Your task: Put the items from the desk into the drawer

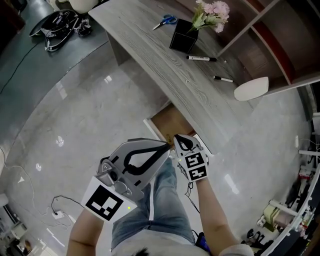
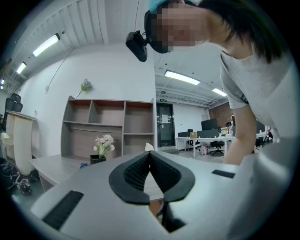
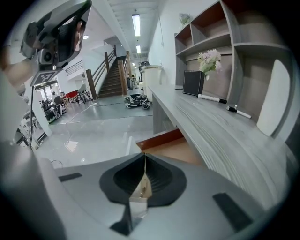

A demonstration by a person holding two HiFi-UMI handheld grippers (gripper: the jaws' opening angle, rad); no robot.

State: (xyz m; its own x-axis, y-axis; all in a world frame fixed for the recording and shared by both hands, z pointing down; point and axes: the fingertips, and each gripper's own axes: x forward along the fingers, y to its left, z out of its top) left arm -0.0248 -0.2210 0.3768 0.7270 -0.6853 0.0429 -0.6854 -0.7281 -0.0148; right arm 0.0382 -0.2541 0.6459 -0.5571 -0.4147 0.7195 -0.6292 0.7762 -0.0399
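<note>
Left claw (image 1: 168, 145) was together, empty | right claw (image 1: 176, 137) was together, empty | drawer (image 1: 171, 121) stood open at 12 o'clock | marker (image 1: 201, 58), pen (image 1: 222, 79) lay on counter (image 1: 150, 55) at 1 o'clock | risk: a closed claw could bump the pen and roll it off.

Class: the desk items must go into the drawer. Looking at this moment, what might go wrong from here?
1. The markers are thin and round; they may slip when gripped or roll along the desk.
2. The black box holds tall flowers; gripped low, it may tip.
3. The drawer shows only partly from under the desk edge, so items may knock that edge going in.
</note>
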